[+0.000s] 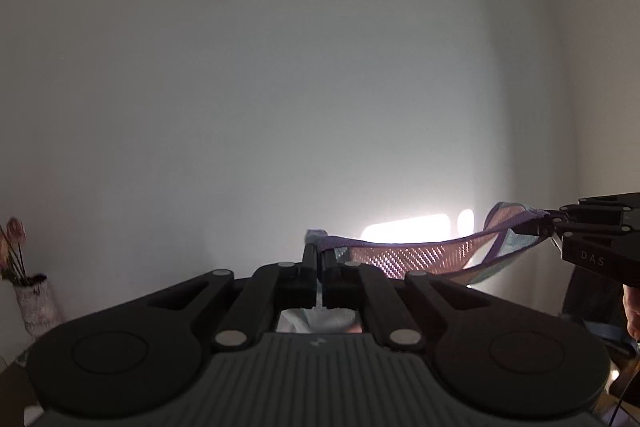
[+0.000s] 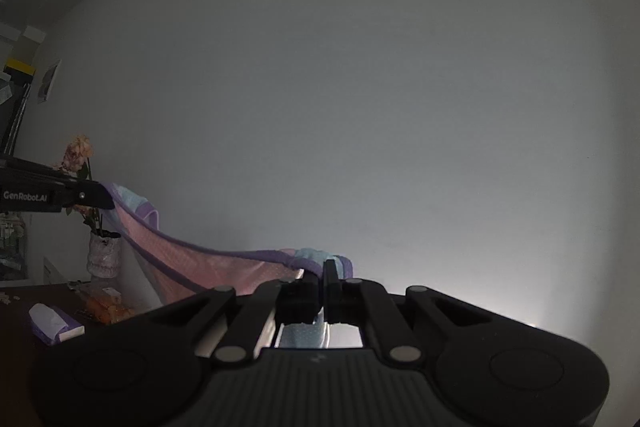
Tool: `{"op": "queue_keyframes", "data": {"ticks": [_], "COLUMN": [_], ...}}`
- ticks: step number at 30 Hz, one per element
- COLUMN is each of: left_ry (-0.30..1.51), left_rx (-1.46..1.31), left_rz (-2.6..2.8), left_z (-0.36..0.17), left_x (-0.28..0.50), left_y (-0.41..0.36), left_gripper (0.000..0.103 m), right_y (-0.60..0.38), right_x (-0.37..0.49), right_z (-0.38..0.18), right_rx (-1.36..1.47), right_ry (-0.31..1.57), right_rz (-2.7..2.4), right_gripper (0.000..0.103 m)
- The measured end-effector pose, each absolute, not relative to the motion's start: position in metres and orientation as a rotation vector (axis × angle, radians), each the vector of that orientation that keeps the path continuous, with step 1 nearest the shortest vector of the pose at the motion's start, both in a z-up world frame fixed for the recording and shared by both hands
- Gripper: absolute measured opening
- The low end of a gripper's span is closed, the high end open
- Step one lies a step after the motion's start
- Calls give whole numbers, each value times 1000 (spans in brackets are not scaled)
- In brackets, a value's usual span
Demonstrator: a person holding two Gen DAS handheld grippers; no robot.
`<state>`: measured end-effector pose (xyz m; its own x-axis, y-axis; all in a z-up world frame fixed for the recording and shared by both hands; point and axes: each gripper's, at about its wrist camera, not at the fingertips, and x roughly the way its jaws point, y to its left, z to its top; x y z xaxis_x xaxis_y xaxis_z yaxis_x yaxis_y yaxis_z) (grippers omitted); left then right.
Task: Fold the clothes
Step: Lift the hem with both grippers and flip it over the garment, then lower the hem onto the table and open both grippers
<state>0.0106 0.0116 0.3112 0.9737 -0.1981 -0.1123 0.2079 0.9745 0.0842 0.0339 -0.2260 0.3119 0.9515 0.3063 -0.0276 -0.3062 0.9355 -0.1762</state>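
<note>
A pink dotted garment (image 1: 416,255) with purple trim and light blue patches hangs in the air, stretched between my two grippers. My left gripper (image 1: 319,255) is shut on one end of its purple edge. My right gripper (image 1: 538,225) shows at the right of the left wrist view, shut on the other end. In the right wrist view the garment (image 2: 208,267) sags from my left gripper (image 2: 108,201) at the left down to my right gripper (image 2: 321,273), shut on its trimmed edge. Both point at a plain white wall.
A white vase with dried flowers (image 2: 103,251) stands on a dark table (image 2: 16,311) at the left, with a purple and white tissue pack (image 2: 54,323) and an orange packet (image 2: 108,309). The vase also shows in the left wrist view (image 1: 36,303). A bright light patch (image 1: 416,225) glows behind the garment.
</note>
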Motion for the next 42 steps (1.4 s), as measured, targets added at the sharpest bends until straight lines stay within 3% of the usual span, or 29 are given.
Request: {"op": "queue_keyframes", "data": {"ticks": [4, 7, 11, 12, 13, 14, 15, 16, 17, 19, 21, 26, 28, 32, 38, 42], "left_ry": [352, 587, 805, 834, 857, 867, 859, 843, 826, 779, 759, 822, 832, 843, 794, 773], "left_rx": [128, -2, -139, -156, -194, -231, -248, -247, -237, -214, -181, -115, -107, -109, -95, -64], "left_rz": [-230, -265, -284, -293, -321, -346, -362, -384, -408, -394, -358, -305, -259, -182, -126, -128], "left_z": [188, 94, 24, 20, 22, 27, 38, 49, 62, 76, 75, 52, 41, 27, 21, 17], "left_x": [-13, -28, -52, -56, -61, -66, -67, -69, -66, -55, -37, -5, 1, 7, 3, 4], "left_y": [-7, -6, 15, 20, 34, 48, 55, 55, 51, 39, 29, 7, 4, 6, 13, 10], "left_gripper": [2, 2, 8, 15, 30, 36, 42, 44, 45, 64, 69, 69, 69, 71, 81, 92], "right_y": [-234, -238, -243, -244, -248, -252, -257, -261, -265, -271, -276, -281, -278, -270, -265, -251], "right_x": [11, 0, -36, -46, -60, -72, -83, -89, -92, -85, -69, -35, -22, 7, 14, 14], "right_z": [203, 97, 13, 6, 4, 5, 10, 14, 23, 39, 45, 37, 33, 12, -2, -5], "right_rx": [-137, -68, -39, -42, -40, -36, -24, -8, 4, 20, 44, 54, 56, 17, 7, -71], "right_ry": [239, 456, 623, 638, 637, 624, 598, 569, 541, 500, 468, 462, 484, 622, 684, 694], "right_rz": [344, 349, 365, 382, 414, 447, 473, 490, 509, 511, 438, 398, 329, 244, 238, 227], "right_gripper": [1, 1, 4, 11, 30, 45, 70, 80, 80, 80, 80, 80, 86, 86, 92, 103]}}
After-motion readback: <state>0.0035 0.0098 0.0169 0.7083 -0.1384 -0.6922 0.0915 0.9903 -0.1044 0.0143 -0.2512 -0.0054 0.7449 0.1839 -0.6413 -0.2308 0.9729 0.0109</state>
